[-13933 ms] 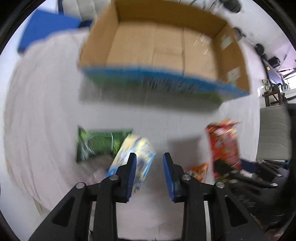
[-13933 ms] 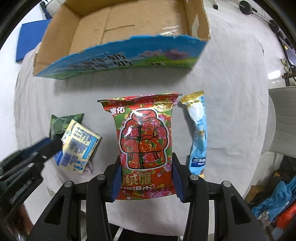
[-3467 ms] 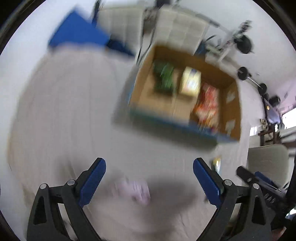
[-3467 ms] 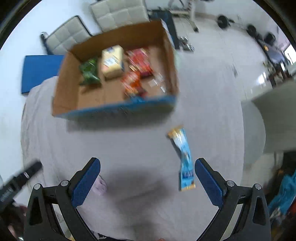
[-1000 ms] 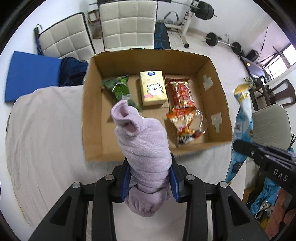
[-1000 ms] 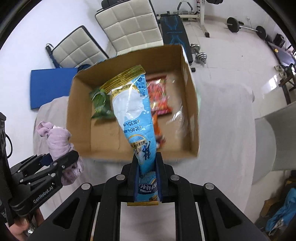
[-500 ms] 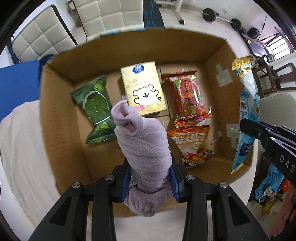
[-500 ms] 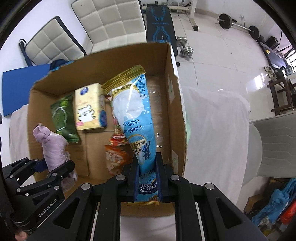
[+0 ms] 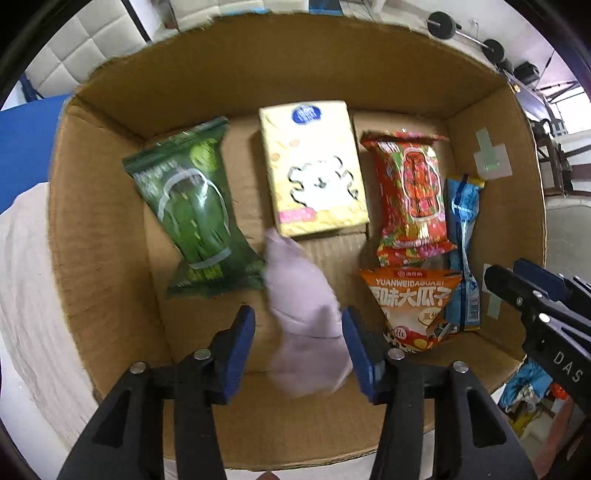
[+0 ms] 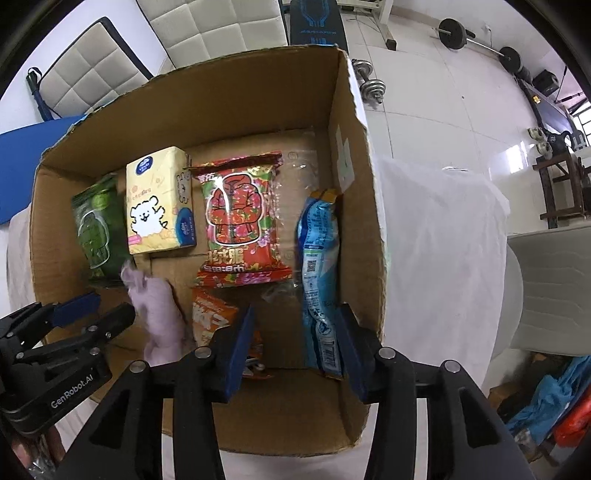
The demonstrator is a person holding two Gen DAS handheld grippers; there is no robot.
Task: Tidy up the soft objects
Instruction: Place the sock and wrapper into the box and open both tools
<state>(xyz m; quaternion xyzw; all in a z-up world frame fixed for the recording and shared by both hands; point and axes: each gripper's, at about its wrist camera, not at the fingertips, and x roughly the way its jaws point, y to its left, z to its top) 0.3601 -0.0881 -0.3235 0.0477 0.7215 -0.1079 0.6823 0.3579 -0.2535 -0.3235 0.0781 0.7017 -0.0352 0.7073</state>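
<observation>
An open cardboard box [image 9: 92,236] [image 10: 362,192] holds a green packet [image 9: 192,206] [image 10: 94,229], a yellow tissue pack [image 9: 314,173] [image 10: 155,203], a red packet [image 9: 413,195] [image 10: 240,218] and an orange packet [image 9: 410,299] [image 10: 210,310]. My left gripper [image 9: 298,347] [image 10: 92,314] is open over the box; the blurred purple rolled cloth [image 9: 306,317] [image 10: 159,317] sits between its fingers, released. My right gripper [image 10: 295,343] [image 9: 517,280] is open above the blue packet [image 10: 319,273] [image 9: 461,251], which lies along the box's right wall.
The box stands on a table with a white cloth [image 10: 436,236] [image 9: 26,280]. White padded chairs [image 10: 207,26], a blue mat [image 9: 26,140], and weights on the tiled floor [image 10: 373,85] lie beyond. A grey chair [image 10: 554,288] is at right.
Both grippers have moved down into the box and opened. The purple cloth and the blue packet have been let go and now lie in the box.
</observation>
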